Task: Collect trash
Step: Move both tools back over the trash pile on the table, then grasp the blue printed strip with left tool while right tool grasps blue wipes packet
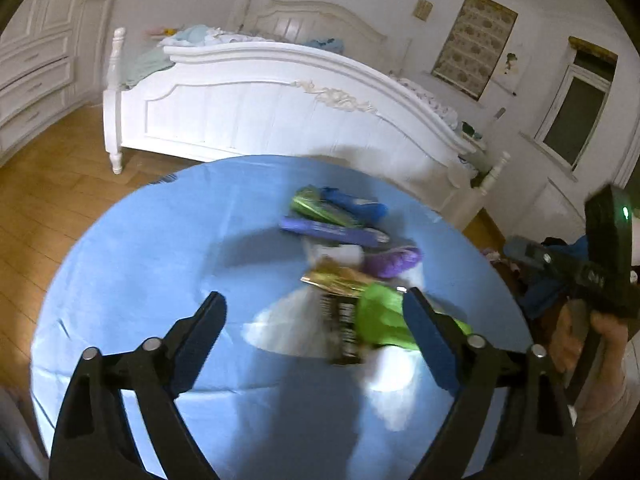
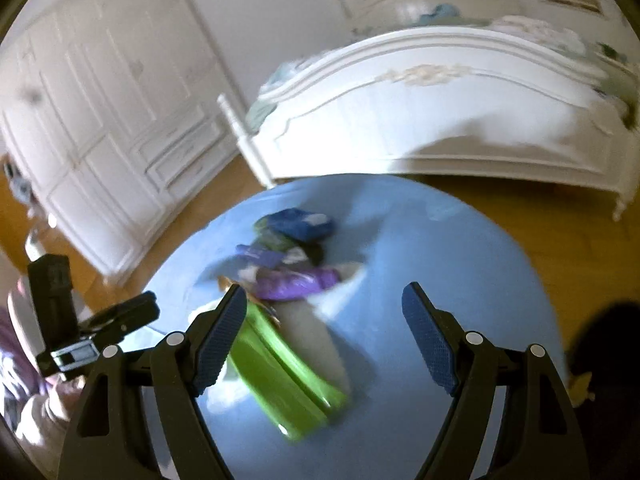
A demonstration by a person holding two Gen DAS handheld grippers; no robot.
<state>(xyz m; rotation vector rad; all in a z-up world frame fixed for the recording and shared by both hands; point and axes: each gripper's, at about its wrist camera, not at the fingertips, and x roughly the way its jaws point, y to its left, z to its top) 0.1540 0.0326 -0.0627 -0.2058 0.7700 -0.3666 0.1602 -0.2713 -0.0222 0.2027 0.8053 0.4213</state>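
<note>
On the round desk [image 1: 132, 264], covered in smooth light-blue cloth, lies a loose heap of trash, well toward the middle. No bin or bag for it shows in either view. The heap is motion-blurred, so some pieces cannot be told apart. Farthest back sits a dark blue packet [image 1: 356, 205], touching a shiny green wrapper [image 1: 320, 210] and a long violet wrapper [image 1: 332, 233]. Nearer lie a crumpled purple wrapper [image 1: 396, 261], a glossy gold wrapper [image 1: 340, 281], and a bright lime-green packet [image 1: 380, 318], flat and oblong, resting against white crumpled paper [image 1: 288, 326].

Both claws hover above the desk with nothing between their fingers. The left claw [image 1: 316, 320] stands wide open, its ribbed blue pads facing inward; the lime-green packet shows behind its right finger. The right claw [image 2: 326, 320] is likewise spread wide, with the lime-green packet [image 2: 288, 384] below its left finger.

The left wrist view alone shows two windows [image 1: 576, 116] and the person's right hand [image 1: 588, 340] gripping the other tool's black handle. The right wrist view alone shows a panelled white wardrobe [image 2: 108, 128] in full. Both show the carved white bed [image 1: 280, 108] and the wooden floor [image 1: 52, 184].
</note>
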